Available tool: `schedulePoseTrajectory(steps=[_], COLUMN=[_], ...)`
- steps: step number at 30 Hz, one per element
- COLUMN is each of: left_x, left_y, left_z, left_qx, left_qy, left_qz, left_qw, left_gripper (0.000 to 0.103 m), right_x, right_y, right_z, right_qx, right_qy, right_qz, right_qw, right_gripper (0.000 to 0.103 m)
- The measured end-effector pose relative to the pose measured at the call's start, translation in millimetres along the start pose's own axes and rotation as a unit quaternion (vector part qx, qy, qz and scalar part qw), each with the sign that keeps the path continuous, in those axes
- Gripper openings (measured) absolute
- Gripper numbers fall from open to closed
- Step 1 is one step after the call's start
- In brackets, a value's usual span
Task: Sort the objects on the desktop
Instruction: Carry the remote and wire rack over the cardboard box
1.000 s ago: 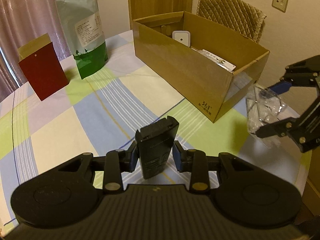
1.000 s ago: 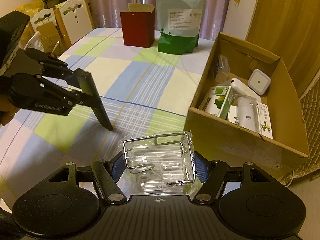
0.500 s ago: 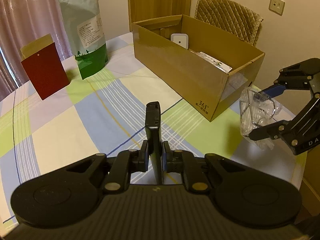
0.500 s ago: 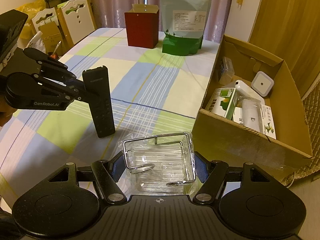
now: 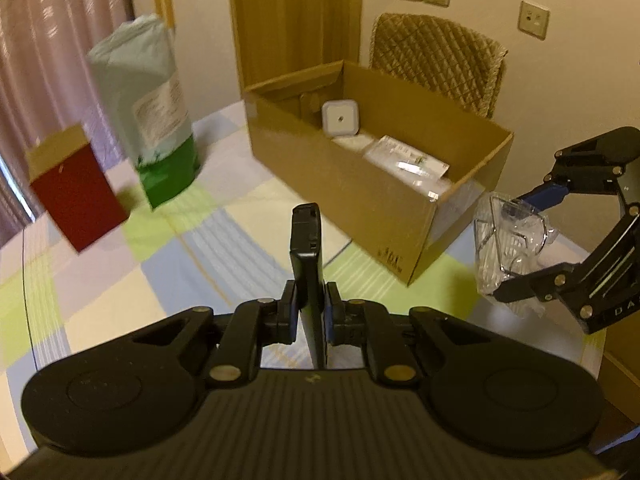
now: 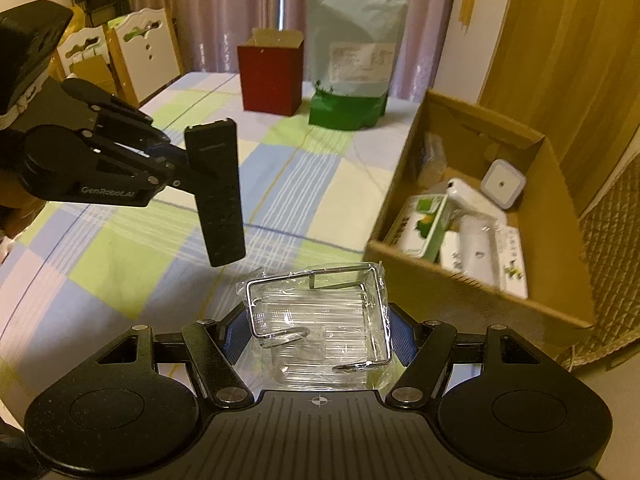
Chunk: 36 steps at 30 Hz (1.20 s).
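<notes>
Left gripper [image 5: 311, 312] pinches the black remote [image 5: 307, 264] edge-on, lifted clear above the checked tablecloth [image 6: 120, 264]. Right gripper [image 6: 318, 330] clamps a plastic-wrapped wire rack [image 6: 320, 320], hovering just beside the open cardboard box [image 6: 472, 300] at the table's edge.

I am holding one black remote [image 6: 218, 190] and one wrapped wire rack [image 6: 320, 316]. One cardboard box [image 6: 472, 296] is sitting right; one red box [image 6: 270, 76] and one green bag [image 6: 352, 60] are standing far.
</notes>
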State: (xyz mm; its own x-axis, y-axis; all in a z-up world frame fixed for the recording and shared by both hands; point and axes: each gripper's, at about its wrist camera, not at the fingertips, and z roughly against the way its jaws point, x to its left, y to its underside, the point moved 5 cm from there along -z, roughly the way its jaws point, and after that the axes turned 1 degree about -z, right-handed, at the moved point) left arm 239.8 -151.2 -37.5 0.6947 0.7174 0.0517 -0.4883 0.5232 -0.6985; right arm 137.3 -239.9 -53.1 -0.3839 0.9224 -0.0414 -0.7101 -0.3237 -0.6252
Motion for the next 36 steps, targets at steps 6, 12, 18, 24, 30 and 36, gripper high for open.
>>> schedulePoseTrajectory(steps=[6,12,18,24,30,36], left_x=[-11,-22,-30,-39,-45,-38], left_y=[-46,-98,-148,-181,-184,-181], left_z=[1,5,7,-16,-76,-127], left_qx=[-0.033,-0.072,-0.108,-0.112,-0.065,-0.017], left_qy=[0.009,0.022,0.035,0.063,0.085,0.100], left_qz=[-0.037,-0.059,-0.071,-0.060,-0.048,-0.029], left_qw=[0.9987,0.9954,0.9910,0.9898,0.9931,0.9944], left_gripper=[0.009,0.009,0.009,0.009,0.009,0.009], right_x=[-23,-50,-82,-113,-138,-159], right_y=[-17,-38,-62,-78,-78,-74], right_z=[22,42,56,38,-7,-56], right_qx=[-0.027,-0.057,-0.089,-0.088,-0.056,-0.021], right_qy=[0.019,0.042,0.068,0.077,0.062,0.042], right_qz=[-0.011,-0.022,-0.032,-0.038,-0.047,-0.059], right_qw=[0.999,0.997,0.993,0.992,0.995,0.997], right_gripper=[0.069,0.069,0.069,0.069,0.069,0.069])
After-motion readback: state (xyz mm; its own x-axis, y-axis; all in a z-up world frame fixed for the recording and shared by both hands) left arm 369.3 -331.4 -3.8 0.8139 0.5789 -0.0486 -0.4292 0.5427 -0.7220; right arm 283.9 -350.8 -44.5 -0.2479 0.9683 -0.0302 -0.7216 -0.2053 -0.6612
